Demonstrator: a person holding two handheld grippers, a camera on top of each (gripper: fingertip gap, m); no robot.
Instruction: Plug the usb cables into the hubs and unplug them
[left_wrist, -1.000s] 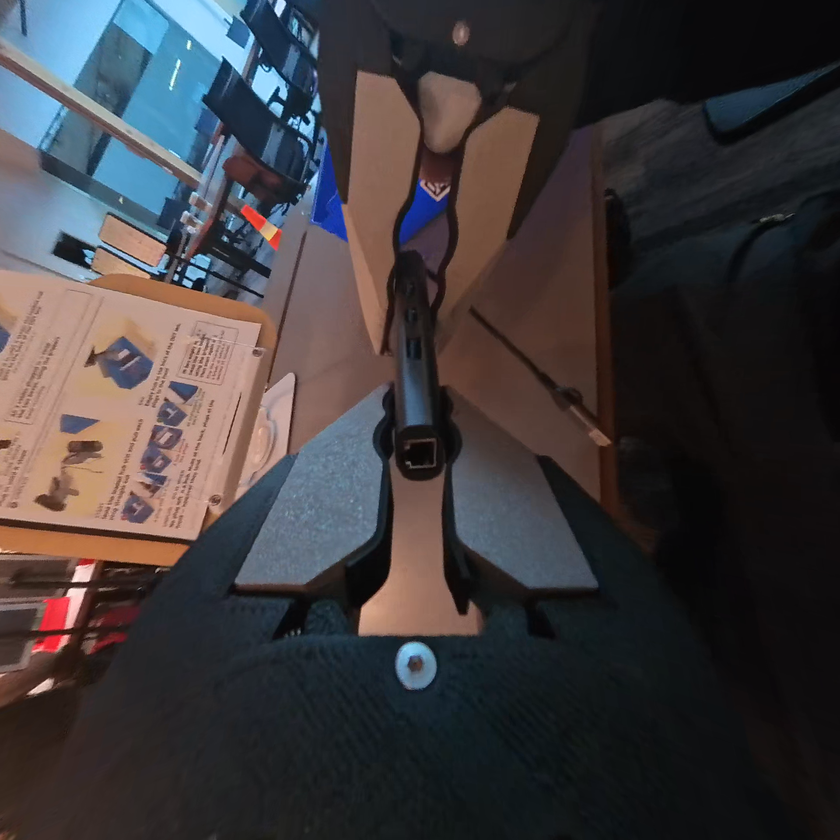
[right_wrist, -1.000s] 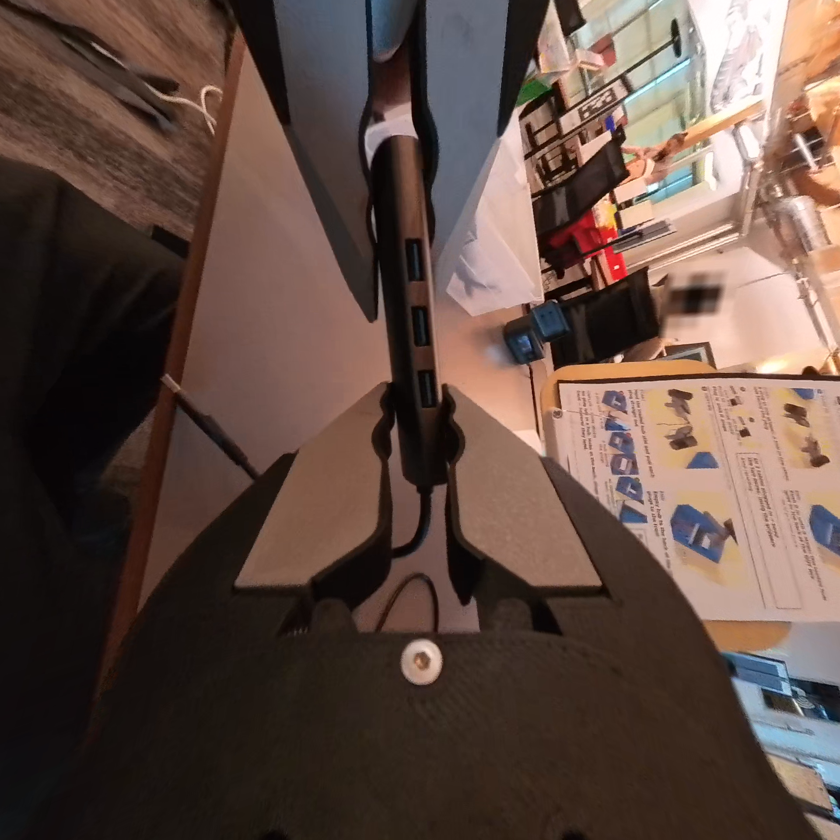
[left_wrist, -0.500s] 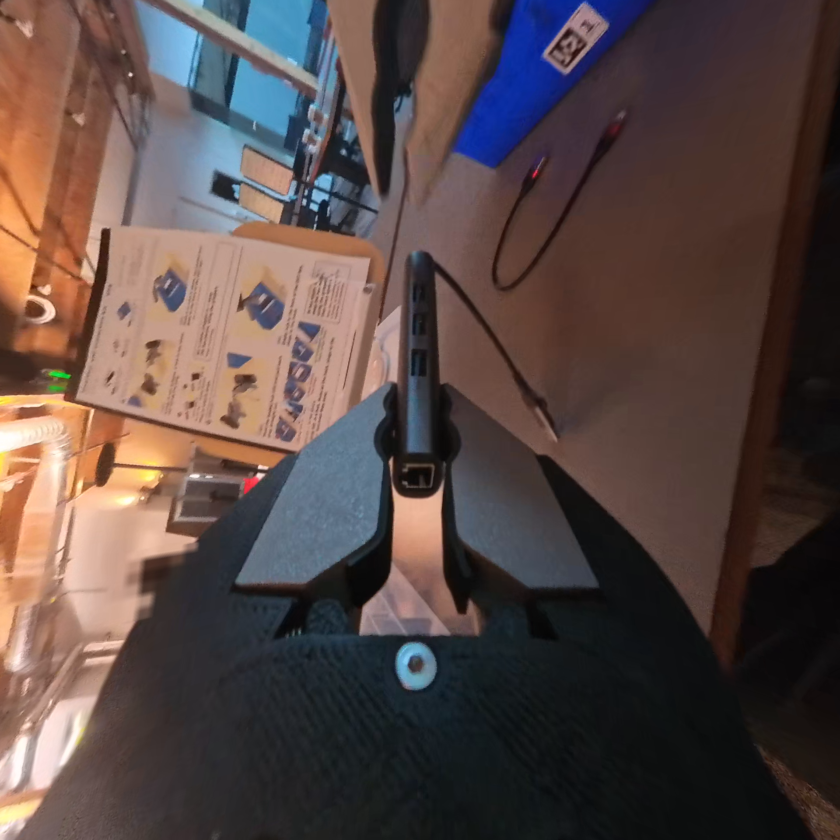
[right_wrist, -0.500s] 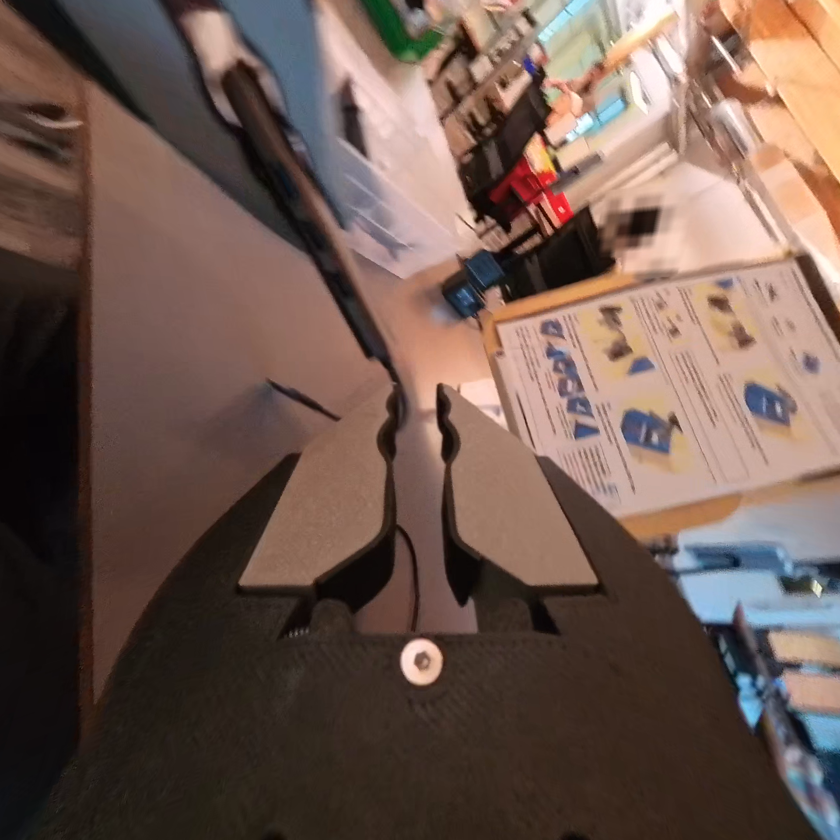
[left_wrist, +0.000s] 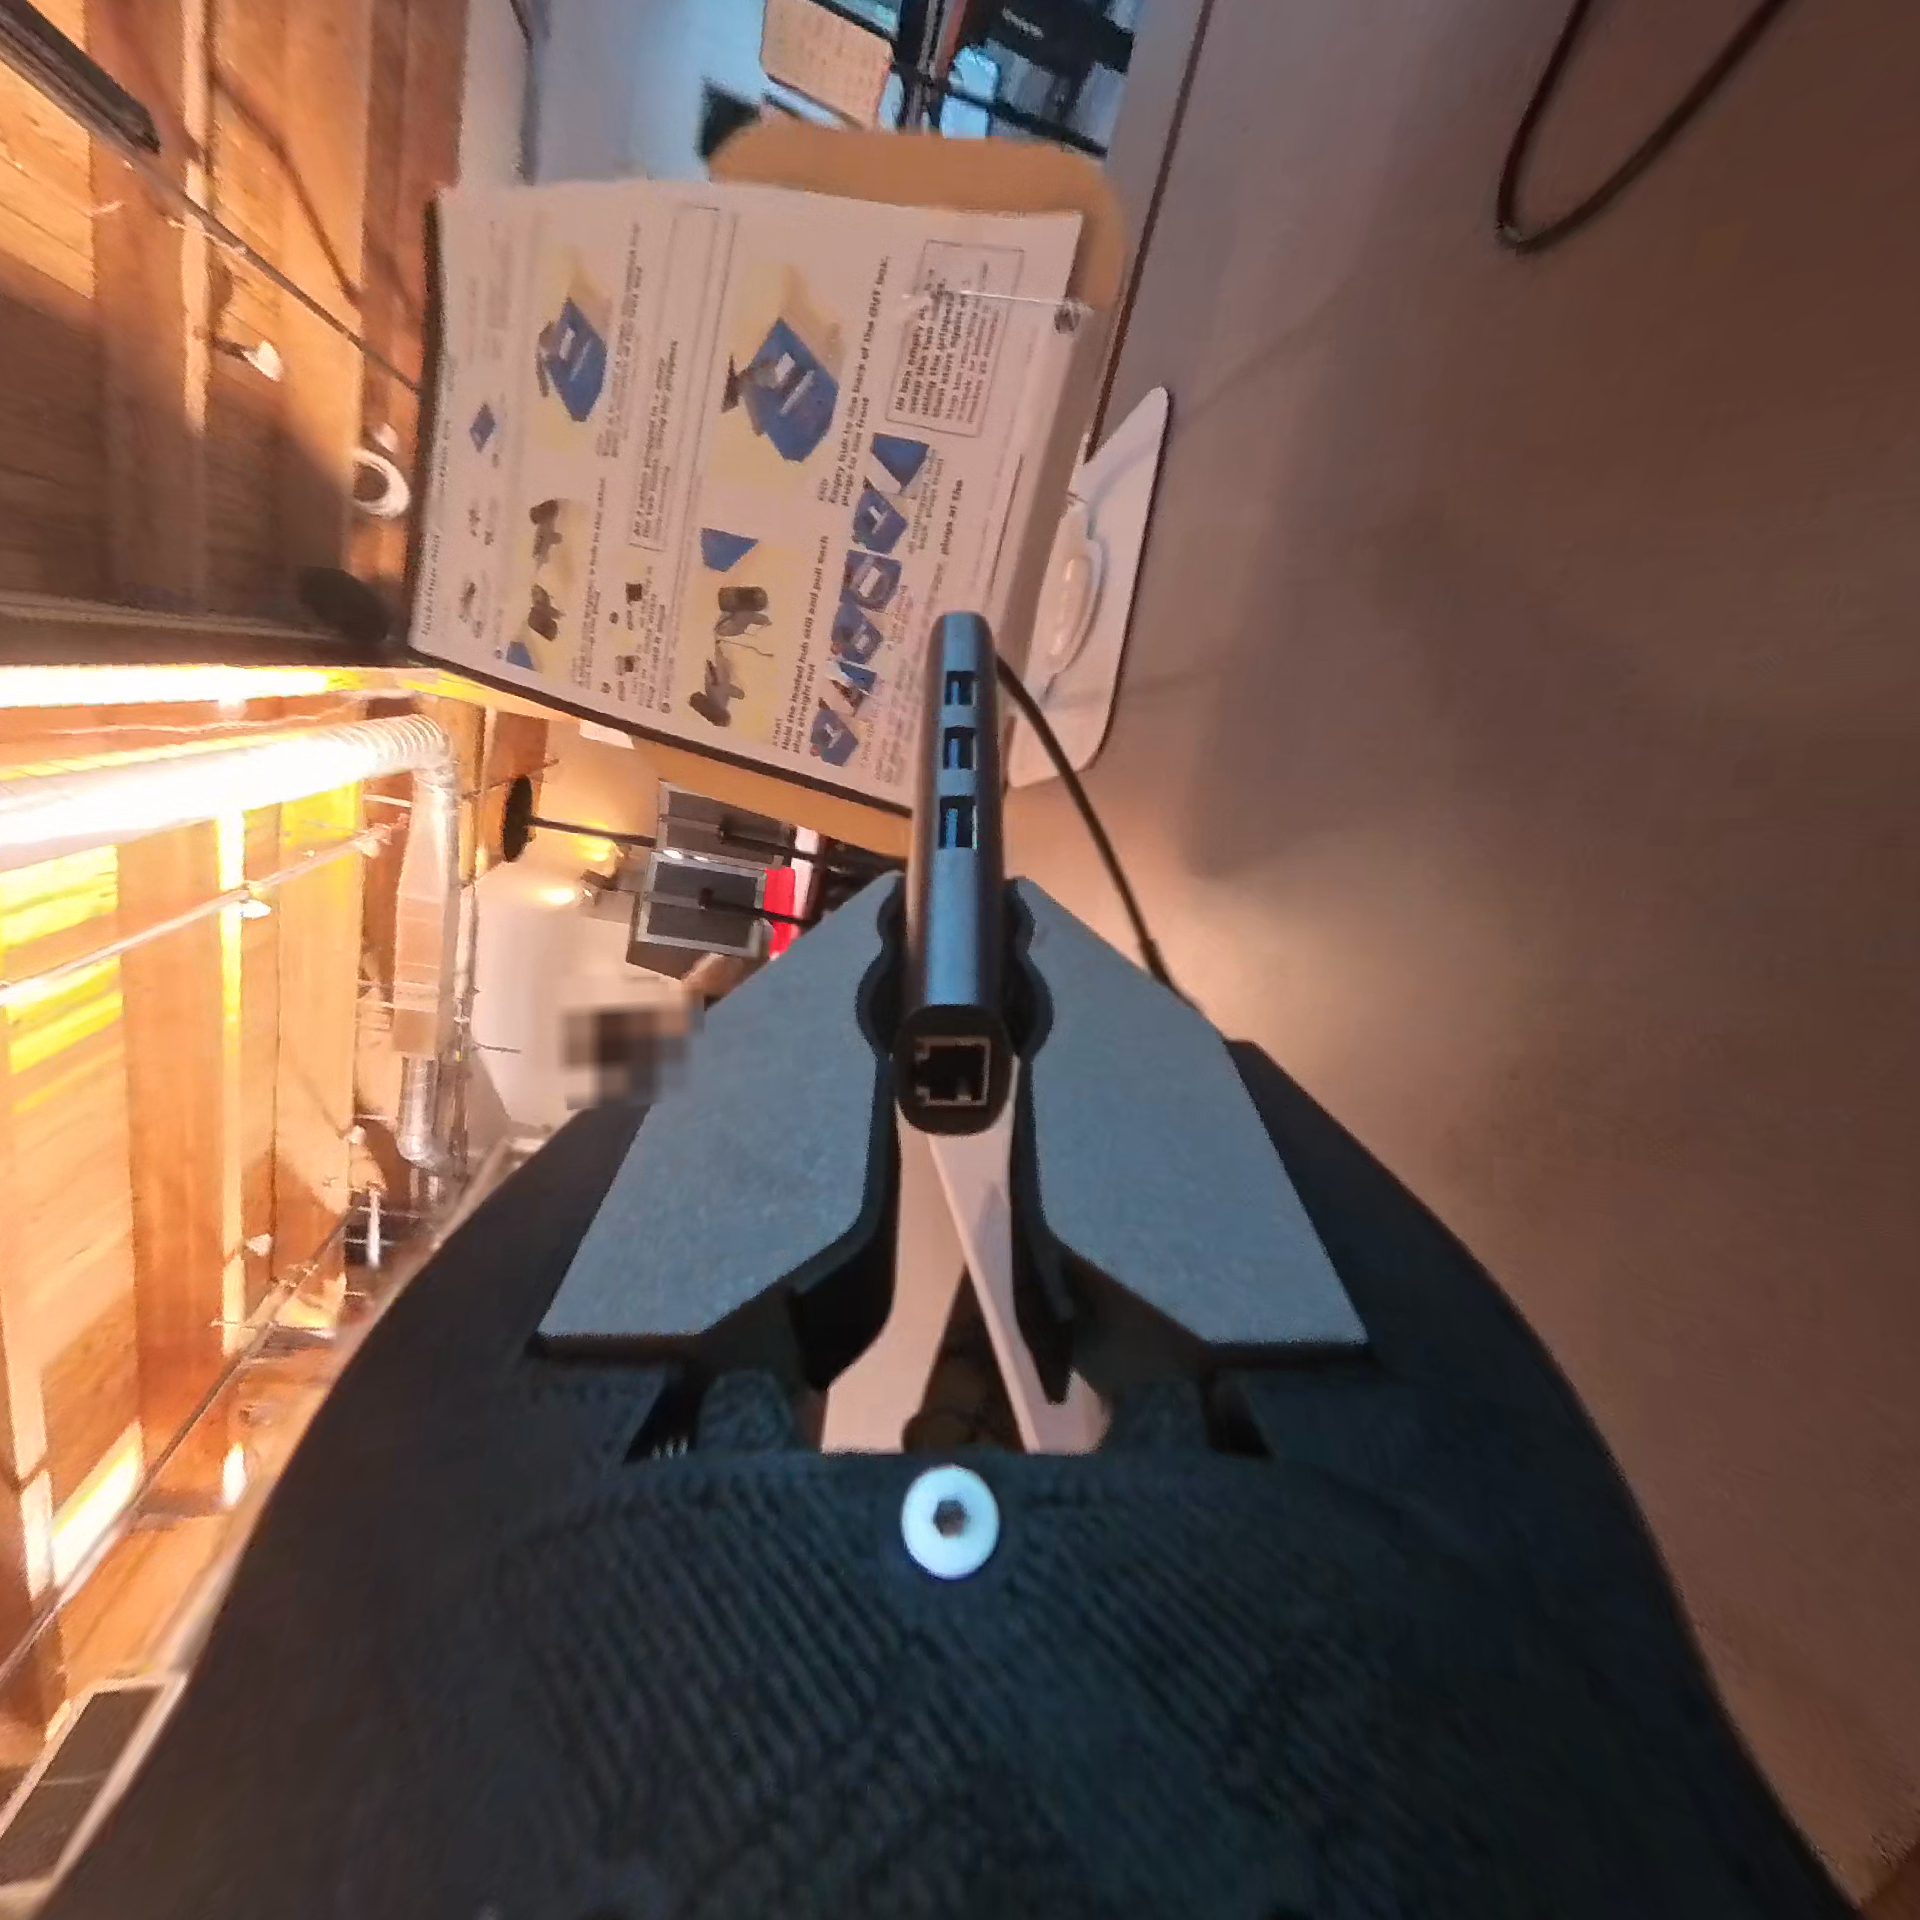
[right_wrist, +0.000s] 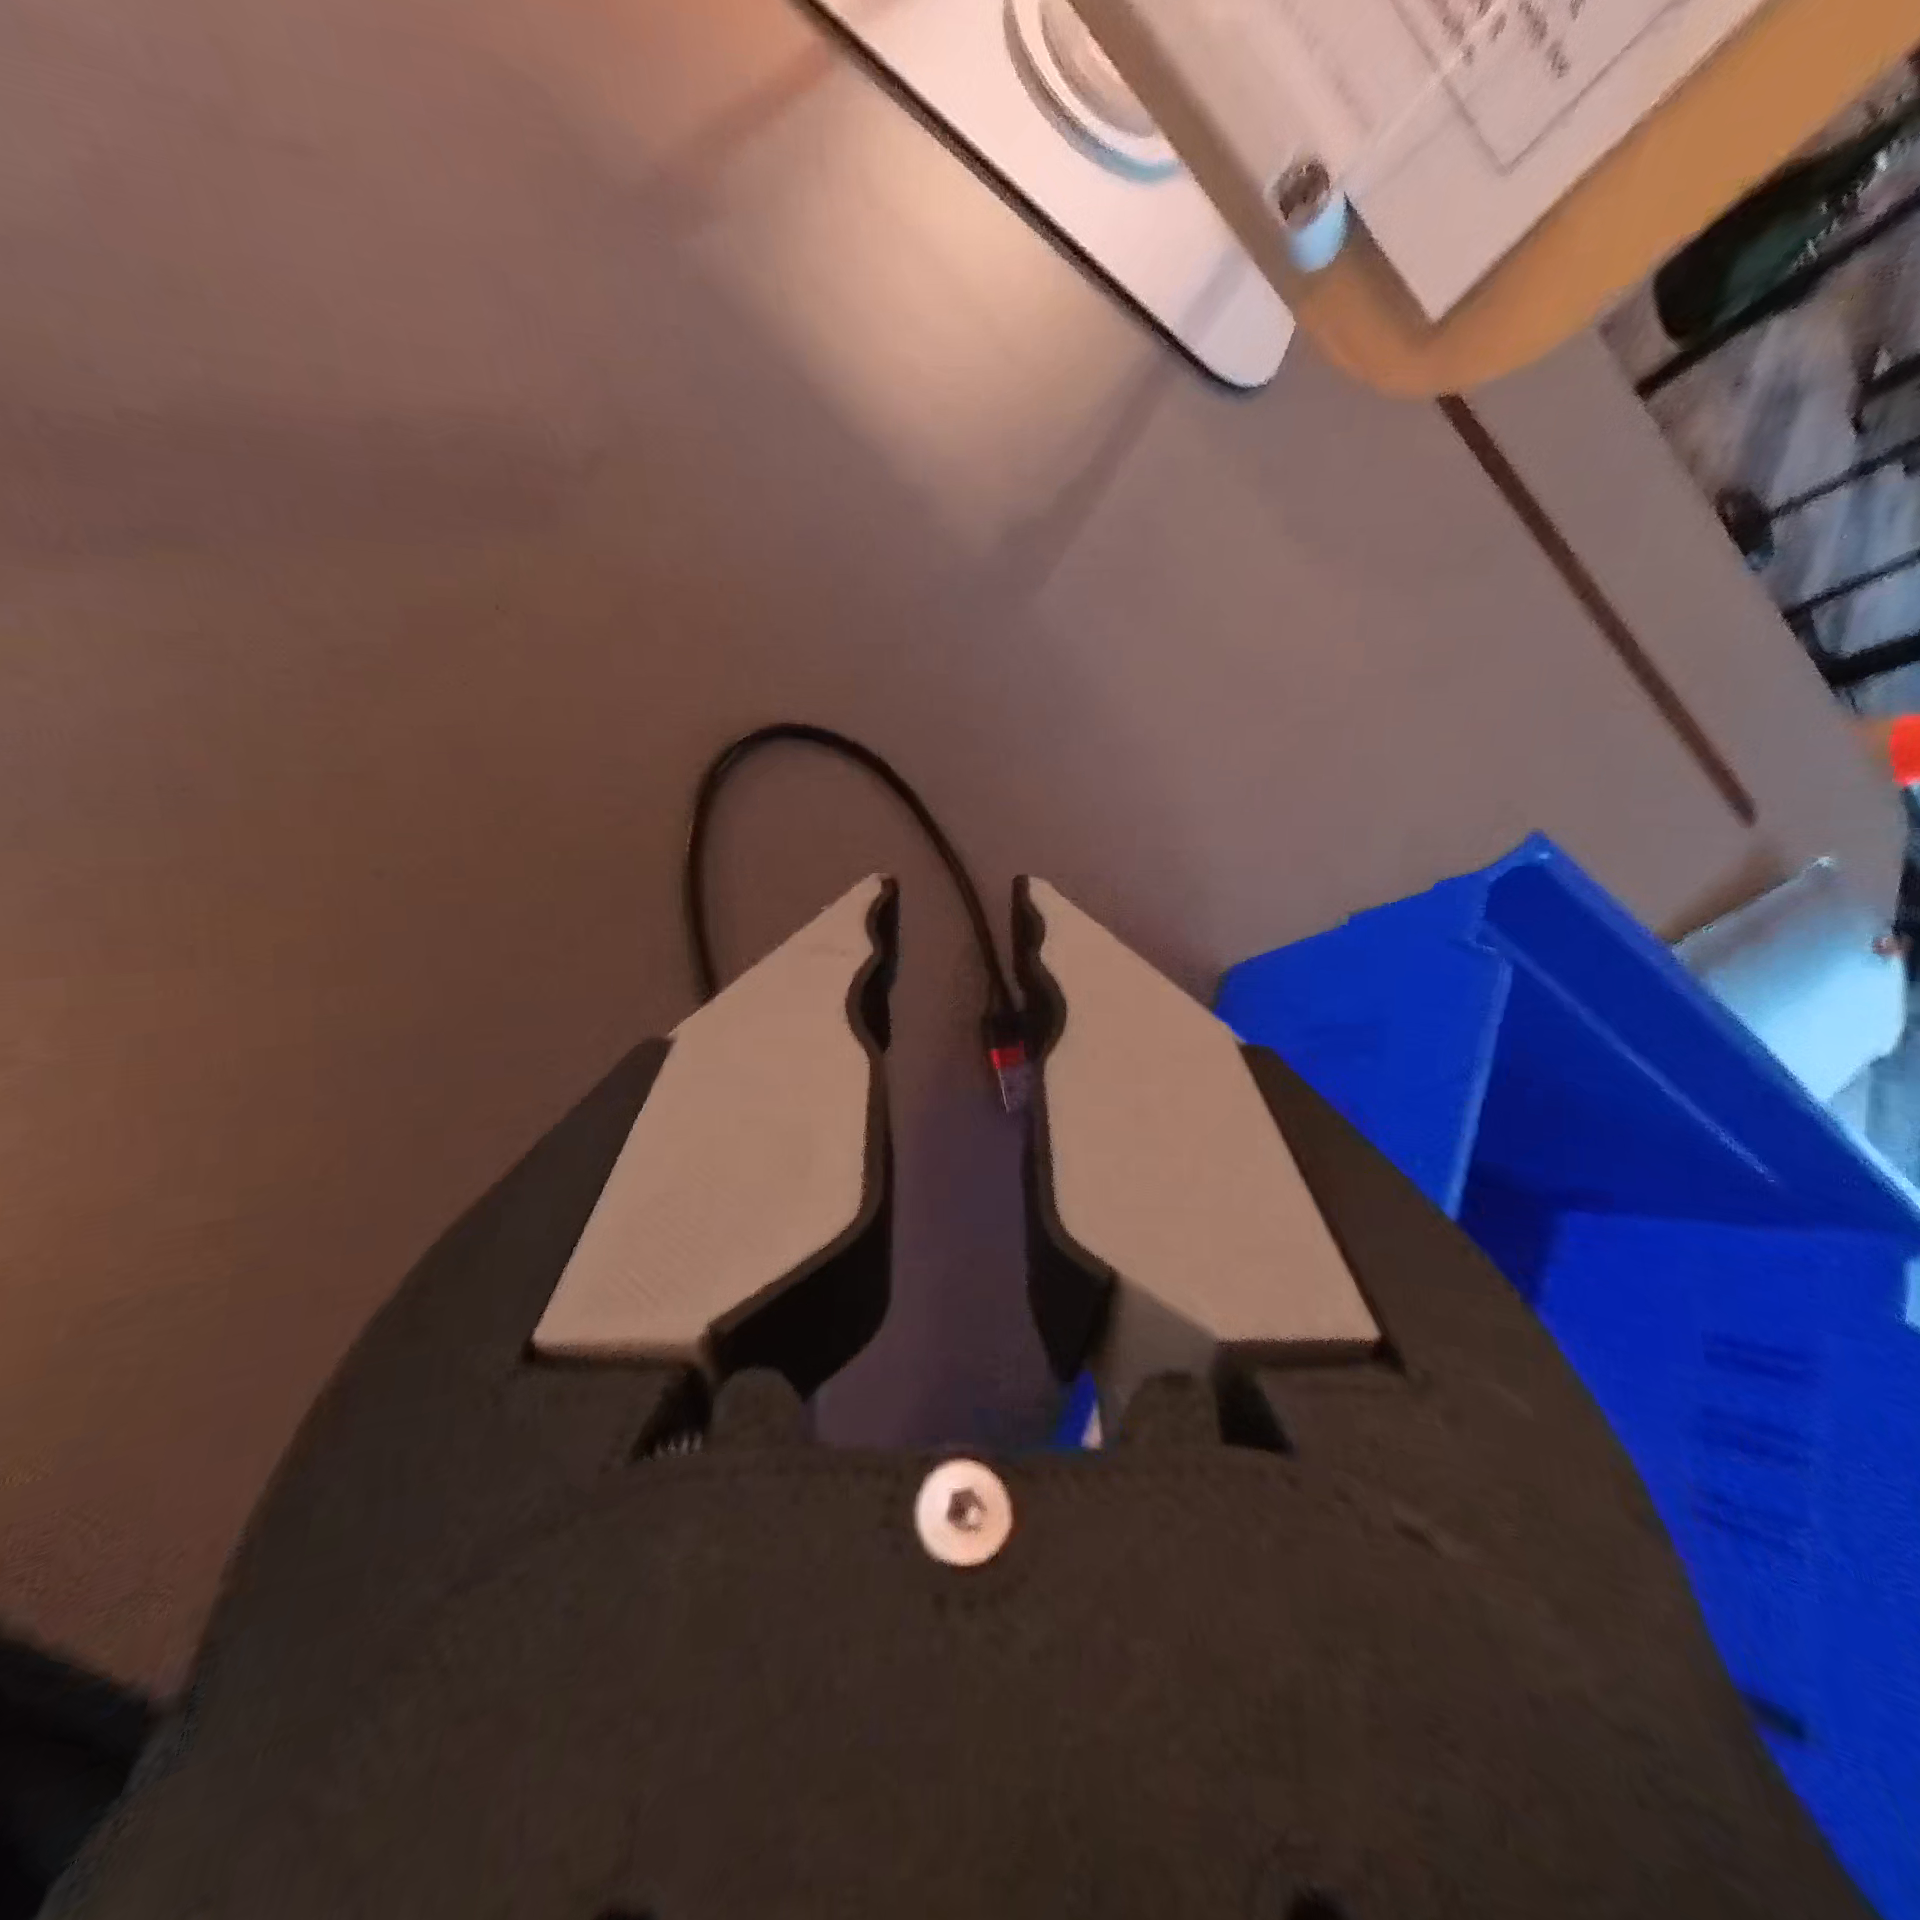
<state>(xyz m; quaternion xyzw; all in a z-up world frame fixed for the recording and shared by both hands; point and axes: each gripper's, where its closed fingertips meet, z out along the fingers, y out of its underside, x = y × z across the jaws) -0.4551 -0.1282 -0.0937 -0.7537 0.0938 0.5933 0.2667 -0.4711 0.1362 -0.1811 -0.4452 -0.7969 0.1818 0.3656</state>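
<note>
Left tongs (left_wrist: 954, 935) pinching slim dark metal hub (left_wrist: 951, 894), right tongs (right_wrist: 948, 925) spread over thin looped black cable (right_wrist: 831, 821)

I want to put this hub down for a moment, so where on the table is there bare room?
Bare table lies left of the looped black USB cable, up to the white stand base. It is crowded on the right, by the blue bin. The left gripper holds the USB hub.

One hub (left_wrist: 951, 883), one cable (right_wrist: 831, 831), one bin (right_wrist: 1621, 1143)
</note>
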